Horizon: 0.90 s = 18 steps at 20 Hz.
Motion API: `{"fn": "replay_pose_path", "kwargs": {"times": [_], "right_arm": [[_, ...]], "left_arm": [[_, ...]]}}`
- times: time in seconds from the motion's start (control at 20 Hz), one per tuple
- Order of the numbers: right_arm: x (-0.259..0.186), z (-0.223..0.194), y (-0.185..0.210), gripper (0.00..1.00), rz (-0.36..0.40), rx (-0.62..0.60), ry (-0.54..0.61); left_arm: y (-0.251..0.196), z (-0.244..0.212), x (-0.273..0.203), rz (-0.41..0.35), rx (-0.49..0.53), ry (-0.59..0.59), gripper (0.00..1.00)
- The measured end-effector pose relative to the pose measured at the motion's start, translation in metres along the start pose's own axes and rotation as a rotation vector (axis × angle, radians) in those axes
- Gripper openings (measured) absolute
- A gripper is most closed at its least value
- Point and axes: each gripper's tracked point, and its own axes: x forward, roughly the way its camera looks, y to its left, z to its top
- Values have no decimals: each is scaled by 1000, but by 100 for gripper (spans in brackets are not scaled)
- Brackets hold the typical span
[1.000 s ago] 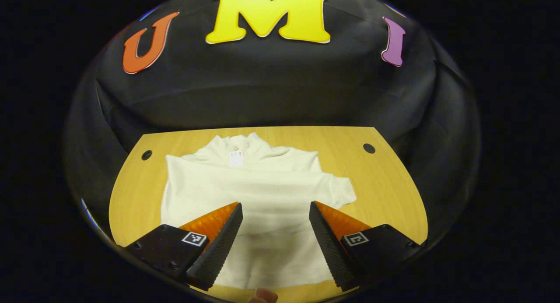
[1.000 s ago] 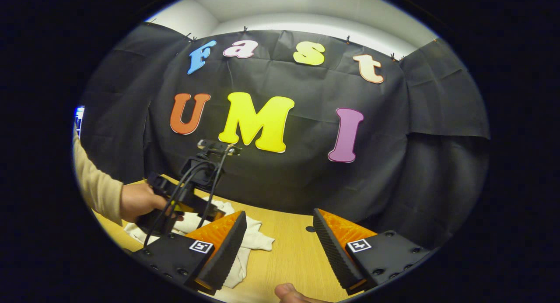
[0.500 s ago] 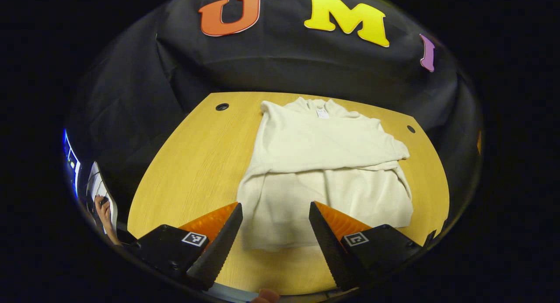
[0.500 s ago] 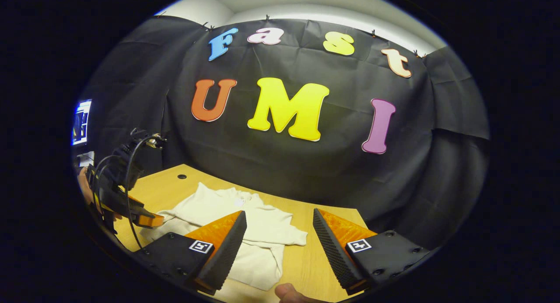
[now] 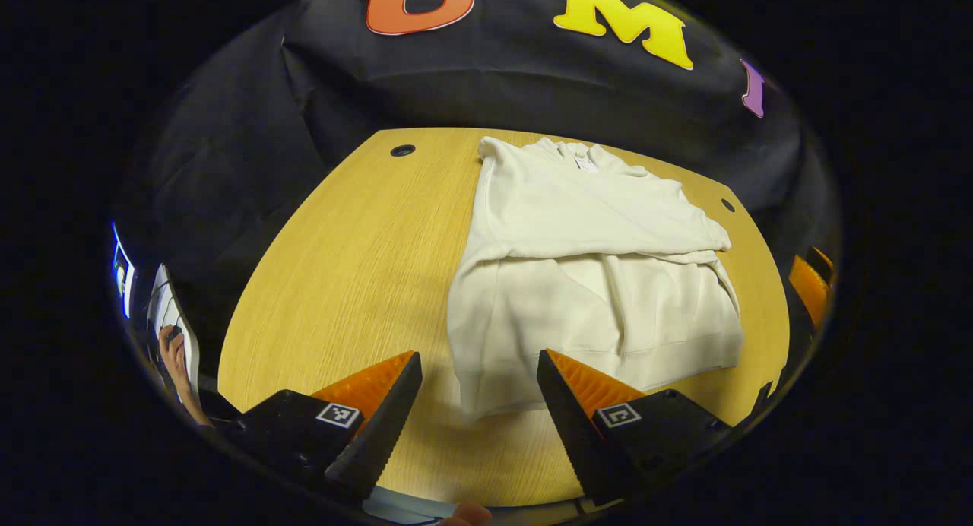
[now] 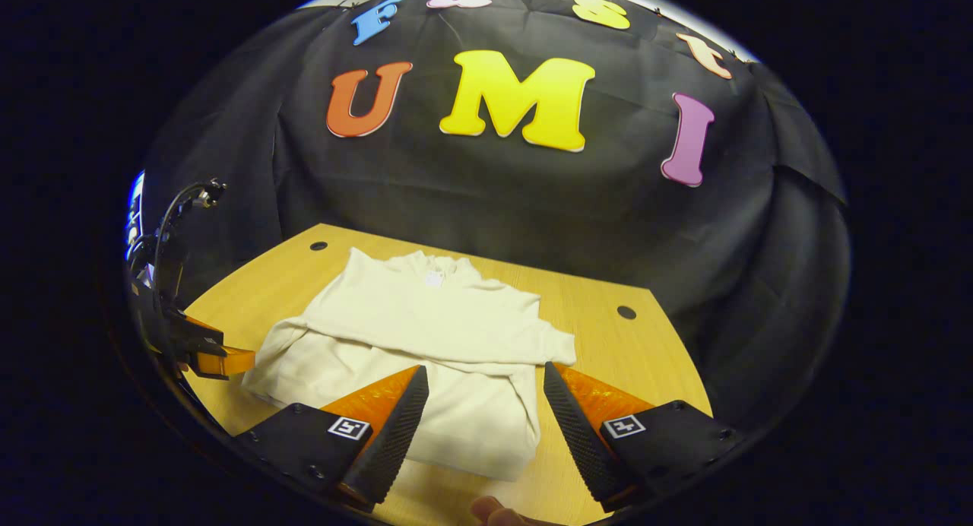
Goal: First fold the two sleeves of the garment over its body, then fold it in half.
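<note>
A cream garment (image 5: pixel 585 267) lies flat on the wooden table (image 5: pixel 357 260), collar at the far end, with its sleeves folded across the body. My left gripper (image 5: pixel 475 404) hovers open above the garment's near left hem corner, nothing between its fingers. In the right gripper view the same garment (image 6: pixel 426 343) spreads ahead, and my right gripper (image 6: pixel 483 427) hangs open over its near right edge, holding nothing. The left gripper (image 6: pixel 205 351) also appears at the far left of the right gripper view, beside the hem.
The table (image 6: pixel 608 343) has a small round hole (image 5: pixel 402 150) near its far left corner and another hole (image 6: pixel 626 312) near the far right. The black cloth wall rises right behind the table. Bare wood stretches left of the garment.
My left gripper has drawn back and to the left, off the garment toward its near left corner. My right gripper has tipped down and now looks over the garment's near right side.
</note>
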Motion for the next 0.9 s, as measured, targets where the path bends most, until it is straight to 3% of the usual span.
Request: {"fn": "replay_pose_path", "kwargs": {"times": [0.3, 0.5, 0.65, 0.9], "right_arm": [[37, -69, -16, 95, -57, 64, 256], [49, -117, -24, 95, -76, 107, 426], [55, -138, -23, 95, -54, 184, 519], [56, -155, -23, 95, -70, 146, 623]], "left_arm": [[0, -17, 22, -33, -5, 102, 98], [12, -30, 29, -4, -20, 182, 98], [13, -40, 34, -5, -30, 245, 98], [6, -42, 37, -6, -18, 321, 97]]}}
